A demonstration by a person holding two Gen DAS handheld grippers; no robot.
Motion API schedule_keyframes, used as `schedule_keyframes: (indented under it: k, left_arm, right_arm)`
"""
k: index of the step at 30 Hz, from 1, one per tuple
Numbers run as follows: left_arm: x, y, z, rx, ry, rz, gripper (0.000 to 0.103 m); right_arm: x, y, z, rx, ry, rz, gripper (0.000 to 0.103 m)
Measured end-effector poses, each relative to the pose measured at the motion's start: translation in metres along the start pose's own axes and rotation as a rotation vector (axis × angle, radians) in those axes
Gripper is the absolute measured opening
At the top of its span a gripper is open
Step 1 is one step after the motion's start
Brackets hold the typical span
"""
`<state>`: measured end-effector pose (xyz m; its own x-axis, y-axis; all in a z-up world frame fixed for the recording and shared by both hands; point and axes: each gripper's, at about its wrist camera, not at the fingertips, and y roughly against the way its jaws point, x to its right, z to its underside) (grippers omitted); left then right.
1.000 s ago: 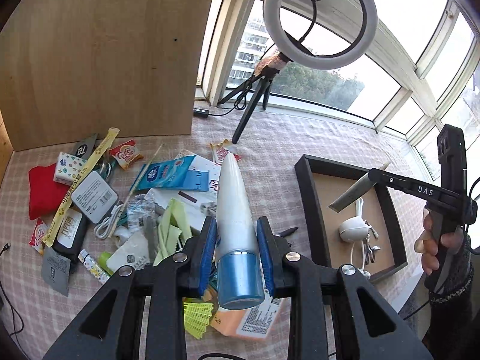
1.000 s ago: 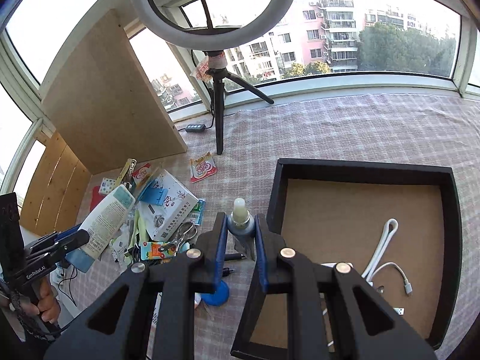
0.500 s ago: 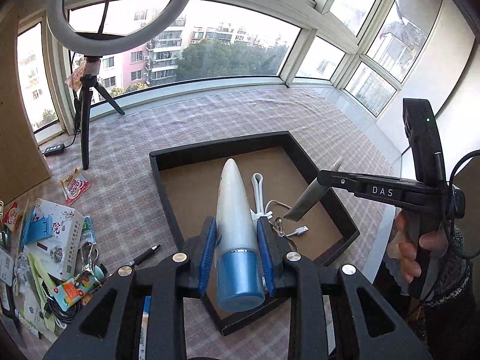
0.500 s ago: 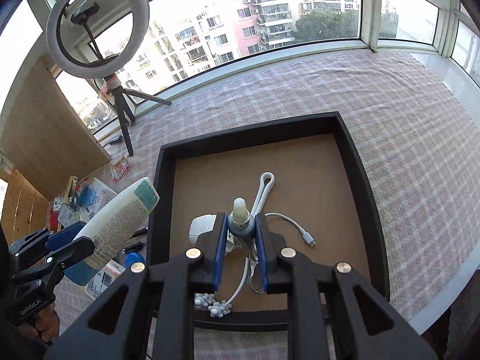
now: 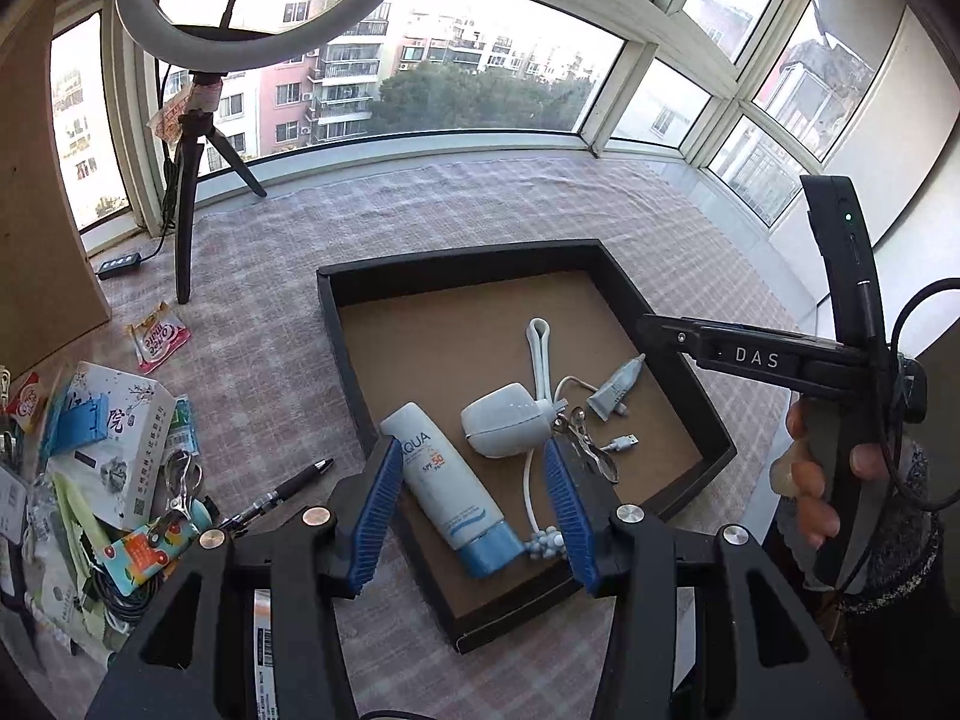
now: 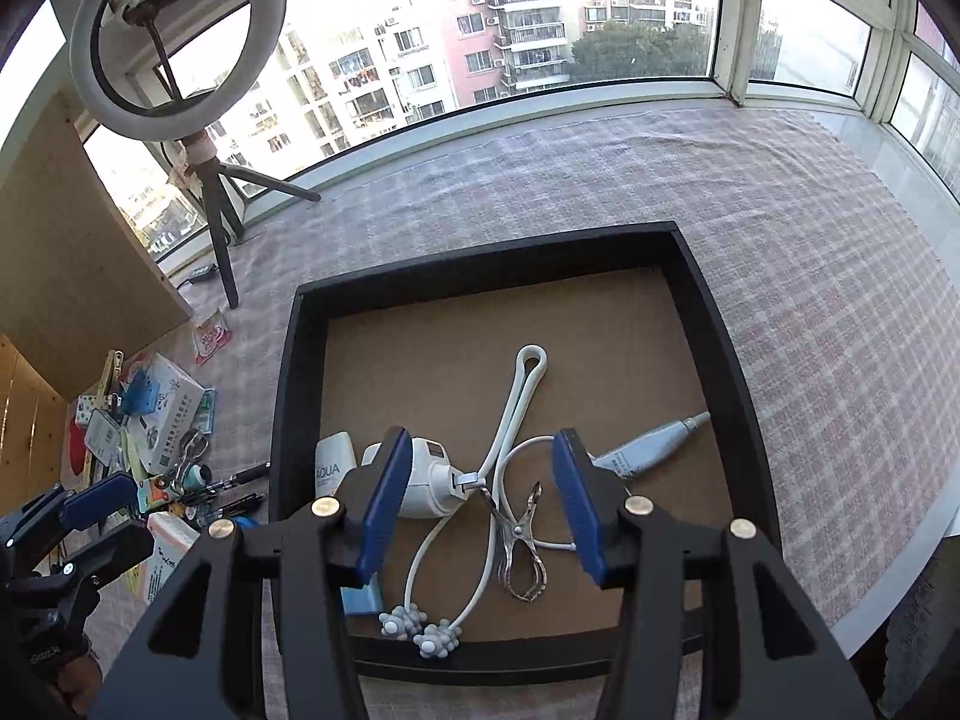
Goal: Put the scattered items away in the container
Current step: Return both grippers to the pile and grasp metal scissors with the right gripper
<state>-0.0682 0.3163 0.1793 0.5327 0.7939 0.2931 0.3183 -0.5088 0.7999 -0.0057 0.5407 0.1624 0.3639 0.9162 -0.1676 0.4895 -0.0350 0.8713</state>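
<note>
Left gripper (image 5: 474,507): wide open, holding nothing, above the near edge of the tray.
Right gripper (image 6: 480,501): wide open too, holding nothing, above the tray.
Tray (image 5: 456,258): black, on the checked worktop (image 5: 480,198).
Sunscreen tube (image 5: 441,480): lying flat in the tray at 7 o'clock, blue cap toward the near wall.
Small tube (image 6: 654,441): lying flat in the tray at 3 o'clock.
White charger (image 5: 504,426): mid tray, just beside the sunscreen tube.
Metal clip (image 6: 519,546): in the tray, near 6 o'clock.
Messy pile (image 5: 102,468): on the worktop at 9 o'clock from the tray, with a pen (image 5: 276,489) nearby.

One black tray (image 6: 708,324) holding five items: one sunscreen tube (image 5: 444,492), one small tube (image 6: 651,443), one white charger (image 5: 504,427), one massager (image 6: 510,414), one metal clip (image 6: 521,540). Two pens (image 6: 237,489) lower left.
</note>
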Motion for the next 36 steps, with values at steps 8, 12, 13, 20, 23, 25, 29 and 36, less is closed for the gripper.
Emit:
schedule_keyframes:
  k: [8,12,13,20,23,25,29,36]
  left_arm:
    - [-0.062,0.027,0.022,0.021,0.092,-0.078,0.047]
    - [-0.11,0.048,0.044,0.026,0.141,-0.168,0.047]
    - [-0.123,0.053,0.051,0.025,0.154,-0.196,0.047]
    - [-0.205,0.081,0.101,-0.022,0.298,-0.305,0.039]
    - [-0.222,0.085,0.117,-0.037,0.339,-0.32,0.037]
    - [-0.226,0.083,0.123,-0.046,0.356,-0.311,0.037]
    - [-0.224,0.076,0.125,-0.054,0.347,-0.299,0.037]
    - [-0.241,0.058,0.098,-0.071,0.347,-0.265,0.037]
  right_arm:
    - [-0.063,-0.02,0.003,-0.039,0.139,-0.11,0.048]
    - [-0.106,-0.035,0.01,-0.071,0.246,-0.19,0.048]
    - [-0.117,-0.038,0.012,-0.083,0.272,-0.207,0.048]
    - [-0.194,-0.067,0.031,-0.176,0.476,-0.263,0.047]
    - [-0.219,-0.079,0.037,-0.209,0.534,-0.28,0.047]
    - [-0.231,-0.086,0.04,-0.23,0.559,-0.286,0.046]
    - [-0.248,-0.099,0.041,-0.262,0.577,-0.295,0.046]
    - [-0.259,-0.123,0.027,-0.31,0.496,-0.327,0.046]
